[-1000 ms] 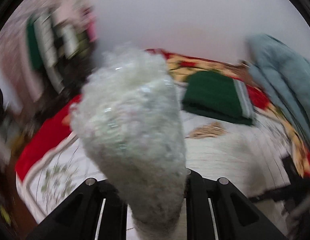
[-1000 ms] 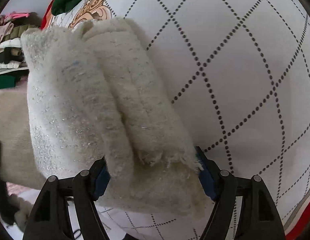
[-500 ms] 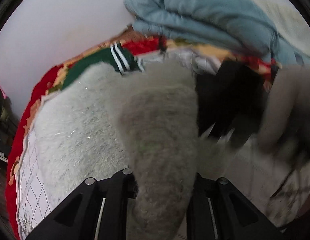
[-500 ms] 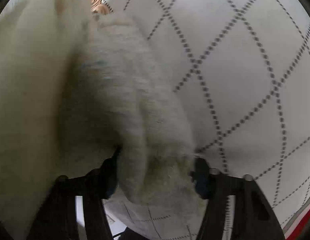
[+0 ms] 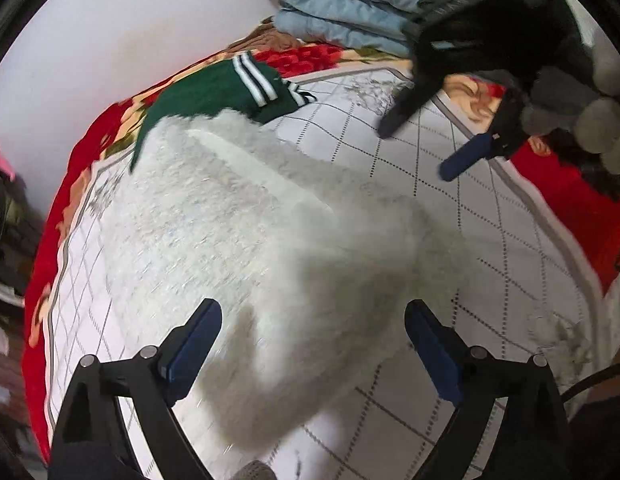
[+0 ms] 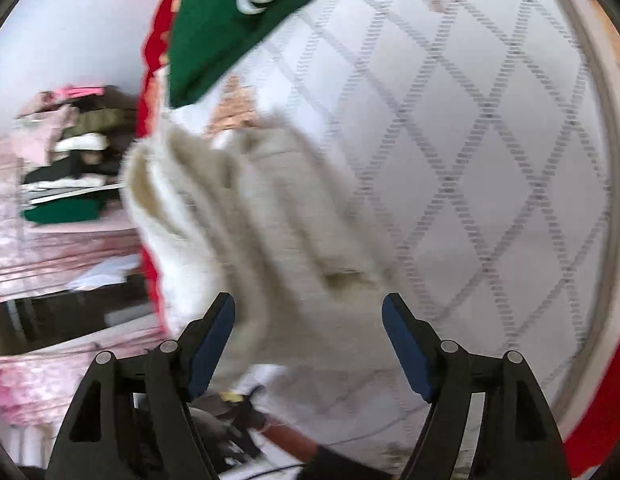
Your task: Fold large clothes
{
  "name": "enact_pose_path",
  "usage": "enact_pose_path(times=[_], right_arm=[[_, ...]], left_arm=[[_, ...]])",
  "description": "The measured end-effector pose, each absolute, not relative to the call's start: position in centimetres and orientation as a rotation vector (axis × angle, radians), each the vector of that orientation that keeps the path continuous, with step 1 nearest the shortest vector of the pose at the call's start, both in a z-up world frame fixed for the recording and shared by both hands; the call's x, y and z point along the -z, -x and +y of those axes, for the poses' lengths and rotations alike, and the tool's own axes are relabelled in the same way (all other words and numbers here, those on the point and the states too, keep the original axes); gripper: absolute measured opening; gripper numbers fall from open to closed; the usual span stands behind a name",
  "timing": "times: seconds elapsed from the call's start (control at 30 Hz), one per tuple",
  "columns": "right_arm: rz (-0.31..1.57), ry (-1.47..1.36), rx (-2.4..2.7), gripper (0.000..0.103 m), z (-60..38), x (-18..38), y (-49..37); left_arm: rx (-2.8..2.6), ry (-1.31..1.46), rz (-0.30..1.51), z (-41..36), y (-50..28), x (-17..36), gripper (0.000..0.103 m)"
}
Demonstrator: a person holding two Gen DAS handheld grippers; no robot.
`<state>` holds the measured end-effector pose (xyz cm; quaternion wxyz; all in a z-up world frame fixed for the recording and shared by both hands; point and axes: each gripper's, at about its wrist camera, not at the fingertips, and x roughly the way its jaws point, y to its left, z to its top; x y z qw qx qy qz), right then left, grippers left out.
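Note:
A fluffy white garment (image 5: 237,232) lies spread on the quilted bed cover (image 5: 510,240). My left gripper (image 5: 312,328) is open just above its near end, jaws wide apart, holding nothing. In the right wrist view the same white garment (image 6: 269,216) lies folded in layers, blurred by motion. My right gripper (image 6: 307,320) is open over its near edge and holds nothing. The right gripper also shows in the left wrist view (image 5: 430,144) at the upper right, open above the cover.
A folded green garment with white stripes (image 5: 229,88) lies at the bed's far edge, also in the right wrist view (image 6: 229,28). A light blue garment (image 5: 350,4) is heaped at the back. A shelf of stacked clothes (image 6: 69,168) stands beside the bed.
Both grippers were shut on the white garment; both have opened and let it go. The garment now lies flat on the bed, and the right gripper has pulled away from it.

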<state>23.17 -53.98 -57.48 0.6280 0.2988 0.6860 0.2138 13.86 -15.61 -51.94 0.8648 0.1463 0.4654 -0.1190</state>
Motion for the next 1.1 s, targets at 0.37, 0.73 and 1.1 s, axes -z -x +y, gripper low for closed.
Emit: enact_pose_path(times=[0.37,0.73,1.1], right_arm=[[1.712,-0.519,-0.700,0.033,-40.0,62.4,-25.4],[1.708,-0.645,-0.414,0.044,-45.0,65.0,-21.8],[1.464,-0.398,-0.620,0.033,-39.3,48.8,-27.4]], left_arm=[[-0.069,-0.082,1.099,-8.3,-11.3,50.7,0.093],[-0.239,0.056,1.230,-5.0,-15.6,55.5,0.094],[-0.262,0.066,1.198,-4.0,-16.0,55.8,0.094]])
